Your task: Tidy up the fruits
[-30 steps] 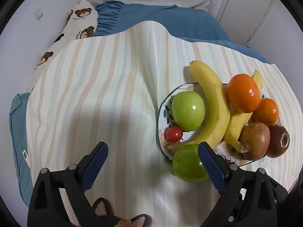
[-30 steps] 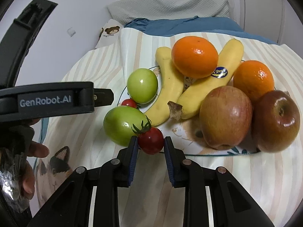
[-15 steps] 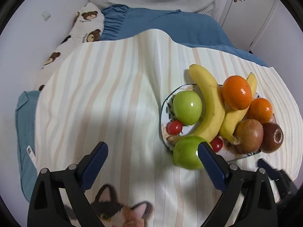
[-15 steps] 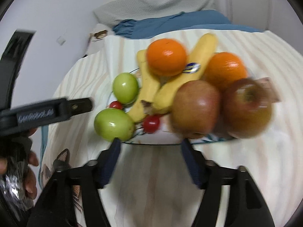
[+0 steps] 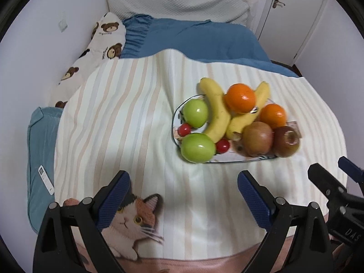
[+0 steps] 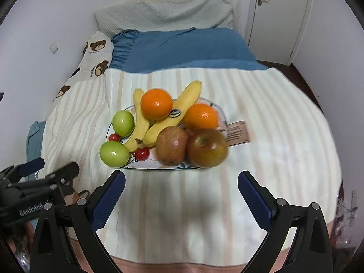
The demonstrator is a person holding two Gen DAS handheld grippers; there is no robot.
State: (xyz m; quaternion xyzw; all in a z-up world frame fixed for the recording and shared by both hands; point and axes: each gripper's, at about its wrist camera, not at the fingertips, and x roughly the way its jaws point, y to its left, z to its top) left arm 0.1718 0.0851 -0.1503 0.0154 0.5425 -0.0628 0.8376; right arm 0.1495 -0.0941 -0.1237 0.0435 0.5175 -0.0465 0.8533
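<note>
A patterned plate (image 5: 241,158) (image 6: 159,167) on the striped blanket holds two bananas (image 5: 216,111) (image 6: 184,104), two oranges (image 5: 240,97) (image 6: 155,103), two green apples (image 5: 198,147) (image 6: 113,151), two reddish apples (image 5: 257,142) (image 6: 207,149) and two cherry tomatoes (image 5: 222,146) (image 6: 142,153). My left gripper (image 5: 184,194) is open and empty, back from the plate's near left. My right gripper (image 6: 182,195) is open and empty, just in front of the plate; it also shows at the right edge of the left wrist view (image 5: 329,182).
A striped blanket (image 5: 127,113) with a cat picture (image 5: 129,218) covers the bed. A bear-print pillow (image 5: 102,43), blue bedding (image 6: 182,47) and a grey pillow (image 6: 163,13) lie behind. A white remote (image 5: 45,179) lies at the left. A brown tag (image 6: 237,132) lies beside the plate.
The right gripper opened and let go of the cherry tomato, which now lies on the plate. Both grippers drew back from the plate.
</note>
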